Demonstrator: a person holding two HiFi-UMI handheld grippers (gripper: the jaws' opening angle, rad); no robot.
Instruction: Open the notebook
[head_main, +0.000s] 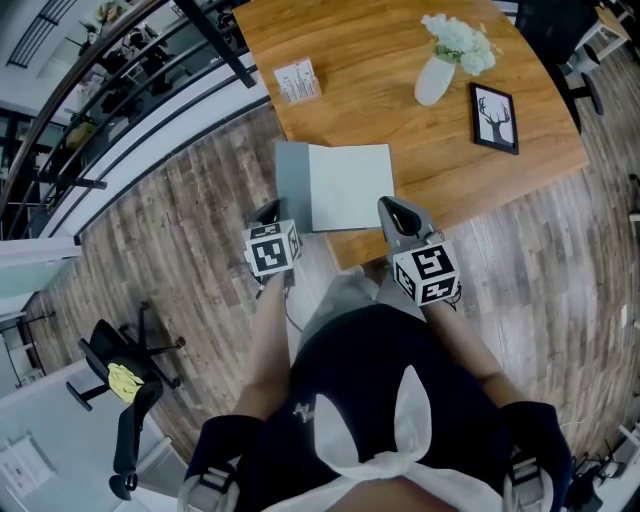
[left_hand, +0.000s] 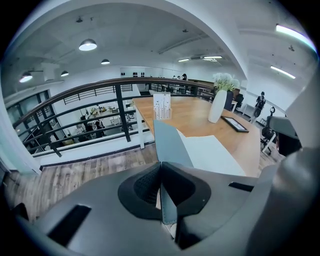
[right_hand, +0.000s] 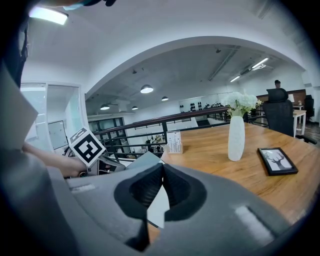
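2 handheld grippers meet an open notebook (head_main: 350, 188) at the near corner of a wooden table (head_main: 380, 90). The left gripper (head_main: 270, 212) is clamped on its raised grey cover (head_main: 291, 185), which juts past the table edge; the right gripper (head_main: 388, 207) pinches the white page's right edge. A vase (head_main: 436, 78), picture frame (head_main: 494, 117) and card stand (head_main: 297, 81) stand well apart beyond.

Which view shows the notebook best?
The head view: nearly the whole notebook lies open at the table's edge, with the grey cover raised at the left. The left gripper view shows the cover edge-on and part of the page; the right gripper view shows only a small part at its jaws.
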